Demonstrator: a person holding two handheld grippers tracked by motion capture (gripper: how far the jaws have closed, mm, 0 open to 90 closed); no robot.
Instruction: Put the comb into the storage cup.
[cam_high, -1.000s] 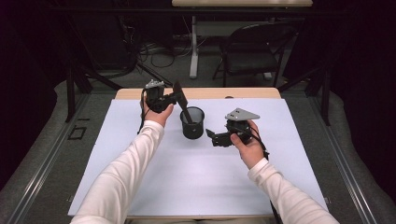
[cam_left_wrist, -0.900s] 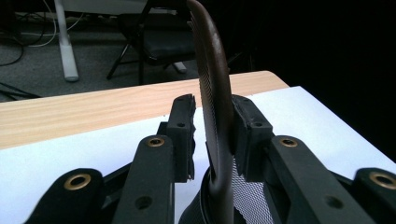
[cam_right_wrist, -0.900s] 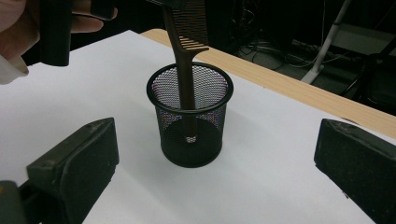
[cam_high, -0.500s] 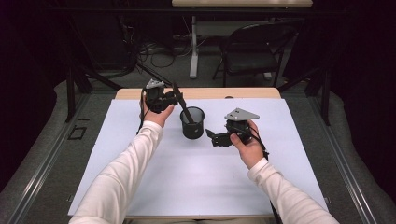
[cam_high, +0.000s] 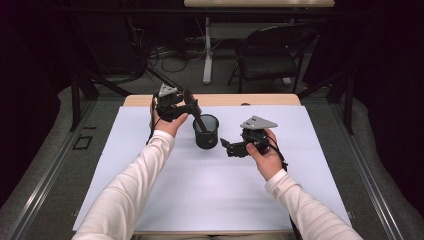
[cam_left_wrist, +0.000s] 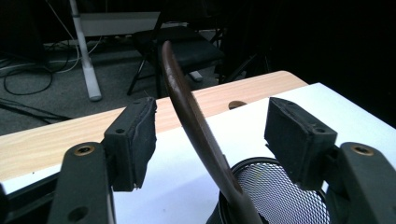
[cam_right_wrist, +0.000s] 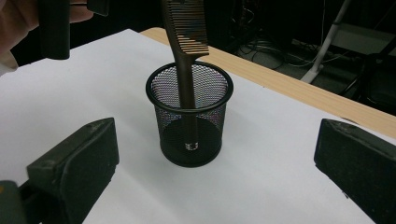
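The left gripper is standing released, its jaws having just been opening, and the brown comb is rising between the two pads without either pad pressing on it. In the left gripper view the comb is leaning up and away from the gripper, its lower end going down into the black mesh cup that is sitting just below and ahead of the right-hand pad. In the high view the left gripper is hanging just above and behind the cup, with the comb slanting from the cup's mouth up toward it. The right gripper is resting low over the white tabletop, also released, with its jaws gaping wide and nothing between them, pointing at the cup from just beside it. In the right gripper view the cup is standing upright straight ahead of the jaws and apart from them, the comb is standing handle-down inside it with its teeth up top, and part of the left gripper is showing beyond the cup at the upper left.
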